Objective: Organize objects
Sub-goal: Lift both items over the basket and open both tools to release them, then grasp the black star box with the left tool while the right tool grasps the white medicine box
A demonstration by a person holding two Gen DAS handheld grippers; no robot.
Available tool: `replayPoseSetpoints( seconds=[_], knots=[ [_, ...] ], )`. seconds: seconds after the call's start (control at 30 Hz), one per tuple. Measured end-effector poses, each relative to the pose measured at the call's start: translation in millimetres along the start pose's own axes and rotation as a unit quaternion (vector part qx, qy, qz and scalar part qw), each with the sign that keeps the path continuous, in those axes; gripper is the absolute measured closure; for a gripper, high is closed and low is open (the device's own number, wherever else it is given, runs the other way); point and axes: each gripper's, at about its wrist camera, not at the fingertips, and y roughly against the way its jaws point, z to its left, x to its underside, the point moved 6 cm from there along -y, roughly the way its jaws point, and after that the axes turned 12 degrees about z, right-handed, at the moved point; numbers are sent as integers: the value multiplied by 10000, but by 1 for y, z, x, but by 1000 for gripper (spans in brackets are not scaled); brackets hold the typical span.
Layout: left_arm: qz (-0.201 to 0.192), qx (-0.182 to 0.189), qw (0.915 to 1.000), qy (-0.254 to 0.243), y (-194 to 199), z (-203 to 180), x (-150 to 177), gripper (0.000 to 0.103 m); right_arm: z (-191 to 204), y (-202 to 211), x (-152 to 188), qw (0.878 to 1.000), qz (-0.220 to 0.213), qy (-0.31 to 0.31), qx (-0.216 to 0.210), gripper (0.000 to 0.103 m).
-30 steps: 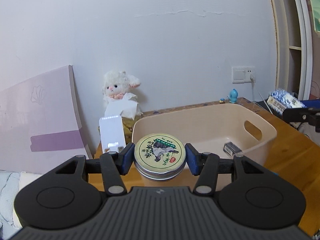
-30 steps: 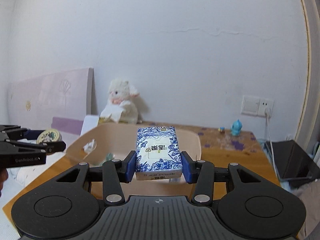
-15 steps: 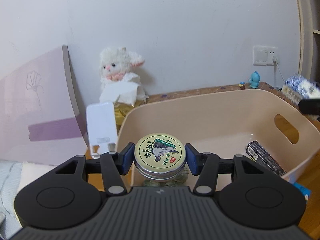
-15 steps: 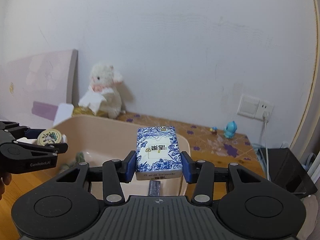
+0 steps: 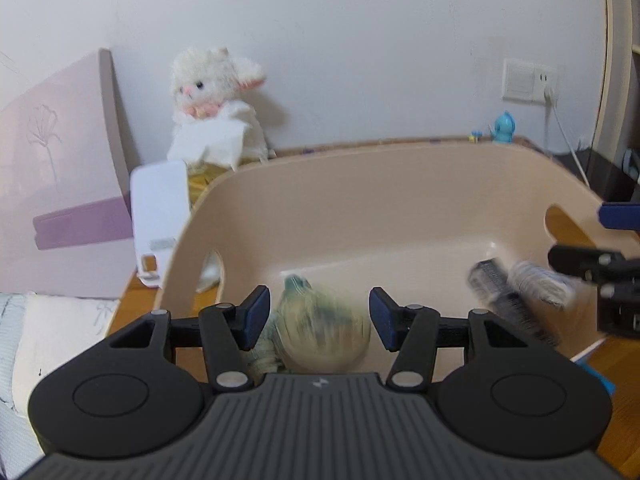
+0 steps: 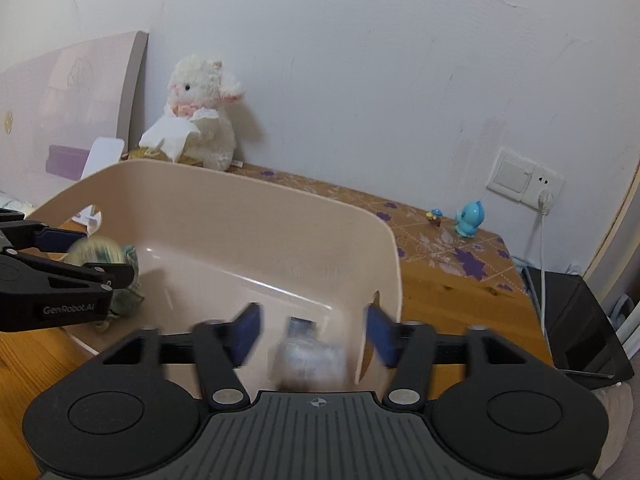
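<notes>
A beige plastic bin (image 5: 400,184) (image 6: 224,216) stands on the wooden table. My left gripper (image 5: 318,316) is open over the bin's left end; the round tin (image 5: 326,332) is a blur below its fingers, falling free. My right gripper (image 6: 312,328) is open over the bin's right end; the blue-and-white tissue pack (image 6: 310,356) is a blur below it, also falling, and it shows in the left wrist view (image 5: 540,284). A black box (image 5: 504,292) and a green cloth item (image 5: 296,284) lie in the bin.
A white plush lamb (image 5: 212,96) (image 6: 200,108) with tissues sits against the wall behind the bin. A pink board (image 5: 60,176) leans at the left. A white stand (image 5: 158,216) is beside the bin. A blue figurine (image 6: 468,218) and a wall socket (image 6: 524,176) are at the right.
Both grippers moved forward over the bin and opened. The tin dropped from the left gripper and the tissue pack from the right; both are blurred in motion.
</notes>
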Motion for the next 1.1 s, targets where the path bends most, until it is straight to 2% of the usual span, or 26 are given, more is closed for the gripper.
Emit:
replayPoseSetpoints(
  seconds=[0.03,0.13,0.2,0.27,0.37,0.53,0.6,0.63,0.7,0.83,1.1],
  knots=[
    [-70,-32,10000,17,5,2,-1,29,-1,5,-1,10000,-72,-10,-17,29],
    [-240,25,9996,117,22,8,-3,18,-3,22,-2,9997,-229,-37,-24,26],
    [-248,55,9995,163,29,11,-2,17,-4,35,-1,9994,-332,-76,-58,23],
    [-253,23,9996,143,36,12,1,15,-5,46,1,9991,-394,-102,-105,14],
    [-277,-35,9995,113,47,14,9,13,-4,63,9,9986,-491,-121,-168,7],
    [-295,-53,9994,191,62,19,32,10,-4,81,30,9985,-487,-120,-212,0],
    [-414,-60,9985,352,71,26,39,9,-4,84,40,9986,-453,-148,-226,0],
    [-379,-33,9984,427,75,29,42,4,-4,85,45,9987,-426,-167,-243,0],
    [-248,34,9985,480,76,32,49,4,-3,85,55,9987,-356,-203,-303,0],
    [-234,-89,9990,368,81,35,67,4,5,81,79,9987,-196,-218,-419,0],
    [60,-90,9998,167,69,32,104,4,31,68,117,9975,108,-175,-678,0]
  ],
)
